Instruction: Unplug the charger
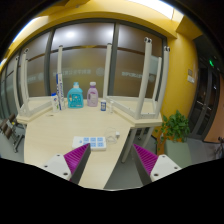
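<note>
The tool [109, 160] is released, its two magenta-padded fingers [75, 158] spread apart with nothing between them. Just ahead of them, on the pale wooden desk [50, 135], lies a flat white power strip [91, 142] with a small white charger [116, 135] beside it. Beyond stand a blue bottle [75, 96] and a pink bottle [92, 95]. A green potted plant [177, 125] stands off to the side.
</note>
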Demonstrator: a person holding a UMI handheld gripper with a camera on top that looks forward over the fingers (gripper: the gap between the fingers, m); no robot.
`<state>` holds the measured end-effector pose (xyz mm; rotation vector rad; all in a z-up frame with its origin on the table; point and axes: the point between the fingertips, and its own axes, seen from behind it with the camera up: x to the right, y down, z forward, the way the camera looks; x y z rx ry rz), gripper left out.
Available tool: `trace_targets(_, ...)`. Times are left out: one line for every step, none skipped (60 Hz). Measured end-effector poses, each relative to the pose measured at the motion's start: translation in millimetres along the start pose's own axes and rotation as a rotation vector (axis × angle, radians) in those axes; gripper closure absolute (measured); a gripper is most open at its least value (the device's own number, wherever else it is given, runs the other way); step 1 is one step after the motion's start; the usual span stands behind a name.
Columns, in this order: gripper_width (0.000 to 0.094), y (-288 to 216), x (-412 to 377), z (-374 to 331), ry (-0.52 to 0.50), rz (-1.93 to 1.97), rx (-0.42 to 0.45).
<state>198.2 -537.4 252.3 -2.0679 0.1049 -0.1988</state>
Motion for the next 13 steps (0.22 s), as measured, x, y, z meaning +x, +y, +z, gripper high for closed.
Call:
trace_targets(0.0081,1,-1,-4,-0.001,0.002,0.001)
trace_targets(0.0082,2,-3,-8,-0.002,0.006,0.000)
trace_targets(0.0083,3,-3,-11,-0.003,0.008,-0.002)
trace_targets(0.0082,4,-3,-15,-0.001,0.011,-0.003)
trace_targets(0.0084,5,-3,-18,0.004,0.012,-0.004)
trace_targets(0.0081,6,-2,-21,0.009,0.013,-0.003)
trace_targets(0.0081,6,-2,-23,0.013,0.013,-0.001)
trace_targets(0.0083,6,-2,-26,0.015,0.011,0.002)
trace_targets(0.0082,6,-2,-28,0.015,0.009,0.005)
trace_targets(0.0083,7,-5,-30,0.017,0.007,0.008)
trace_targets(0.0081,7,-5,-33,0.017,0.004,0.008)
trace_targets(0.0082,7,-5,-35,0.017,0.003,0.008)
trace_targets(0.0083,7,-5,-37,0.017,0.003,0.008)
